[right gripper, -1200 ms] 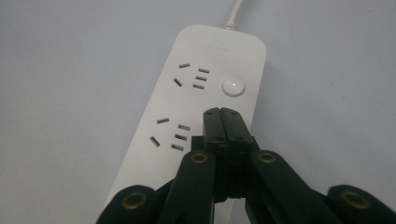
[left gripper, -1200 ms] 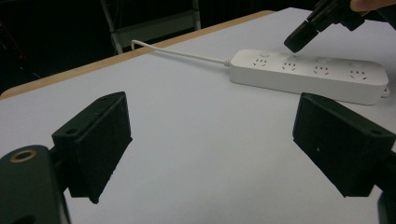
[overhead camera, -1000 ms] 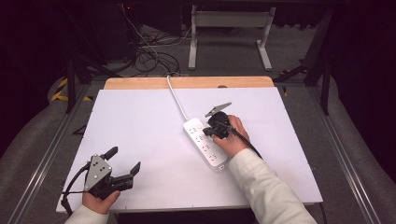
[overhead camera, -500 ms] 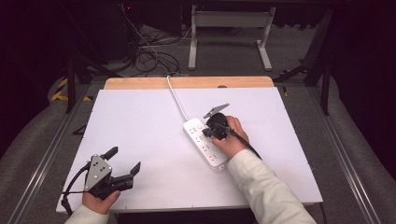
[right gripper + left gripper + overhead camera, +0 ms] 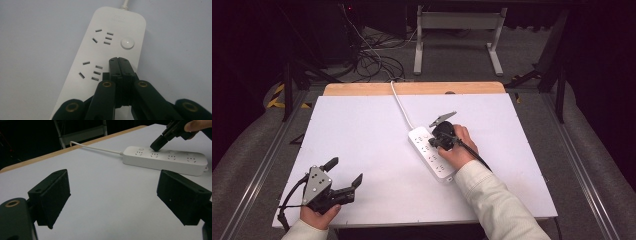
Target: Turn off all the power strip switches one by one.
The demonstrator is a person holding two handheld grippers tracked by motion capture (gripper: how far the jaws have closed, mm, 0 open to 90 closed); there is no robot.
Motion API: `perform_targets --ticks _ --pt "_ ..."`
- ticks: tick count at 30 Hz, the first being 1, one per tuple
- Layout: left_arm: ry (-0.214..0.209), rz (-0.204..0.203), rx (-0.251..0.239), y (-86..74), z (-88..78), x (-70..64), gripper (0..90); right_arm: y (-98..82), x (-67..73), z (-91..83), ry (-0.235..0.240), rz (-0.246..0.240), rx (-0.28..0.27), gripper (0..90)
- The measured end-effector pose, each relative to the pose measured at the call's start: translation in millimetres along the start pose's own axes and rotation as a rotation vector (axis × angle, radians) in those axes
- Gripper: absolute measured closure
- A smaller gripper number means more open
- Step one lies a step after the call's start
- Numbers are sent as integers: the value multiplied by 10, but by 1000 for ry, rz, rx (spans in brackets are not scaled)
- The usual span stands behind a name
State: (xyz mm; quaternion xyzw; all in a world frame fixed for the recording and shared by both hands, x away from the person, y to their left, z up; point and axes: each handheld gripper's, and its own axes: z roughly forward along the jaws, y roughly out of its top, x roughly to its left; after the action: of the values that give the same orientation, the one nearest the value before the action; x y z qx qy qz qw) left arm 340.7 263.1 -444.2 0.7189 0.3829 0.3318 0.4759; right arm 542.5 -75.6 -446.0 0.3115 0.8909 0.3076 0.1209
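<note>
- the left gripper point(image 5: 343, 175) sits low at the near left corner of the table point(image 5: 362, 130), in the person's left hand point(image 5: 319, 216); its jaws stand wide apart with nothing between them, only bare white tabletop.
- in the left gripper view the two black pads point(image 5: 53, 195) frame the strip point(image 5: 166, 160) from well away.
- a white cable point(image 5: 401, 106) runs from the far wooden edge point(image 5: 412, 88) of the table down to the strip's far end.
- the strip point(image 5: 430, 151) lies flat near the middle of the table, slanting from far left to near right, sockets facing up.
- its round button point(image 5: 127, 43) sits at the cable end, beside the first socket.
- the right gripper point(image 5: 436, 143) is over the strip's far half, held by the right hand point(image 5: 457, 147); its jaws are pressed together, holding nothing.
- in the right gripper view the closed tips point(image 5: 119, 61) point down at the strip point(image 5: 100, 55) just short of the button, next to the second socket; i can't tell if they touch the plastic.
</note>
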Motion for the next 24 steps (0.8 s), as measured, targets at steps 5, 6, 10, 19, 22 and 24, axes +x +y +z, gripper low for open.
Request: perform_targets --ticks 5,6,10,19,22,24 --pt "0 0 0 0 0 -1 122 11 0 1 2 10 9 900" --pt "-2 -1 0 0 1 -1 123 15 4 2 -1 10 12 900" --pt "0 0 -1 0 -2 -2 123 34 14 4 -10 3 25 900" --pt "-1 0 -3 1 -5 -4 123 32 9 8 -6 16 25 900" --pt "-1 0 -3 0 -4 -3 123 31 1 9 -1 22 26 900" --pt "0 -1 -3 1 -5 -3 123 30 9 15 -9 21 29 900"
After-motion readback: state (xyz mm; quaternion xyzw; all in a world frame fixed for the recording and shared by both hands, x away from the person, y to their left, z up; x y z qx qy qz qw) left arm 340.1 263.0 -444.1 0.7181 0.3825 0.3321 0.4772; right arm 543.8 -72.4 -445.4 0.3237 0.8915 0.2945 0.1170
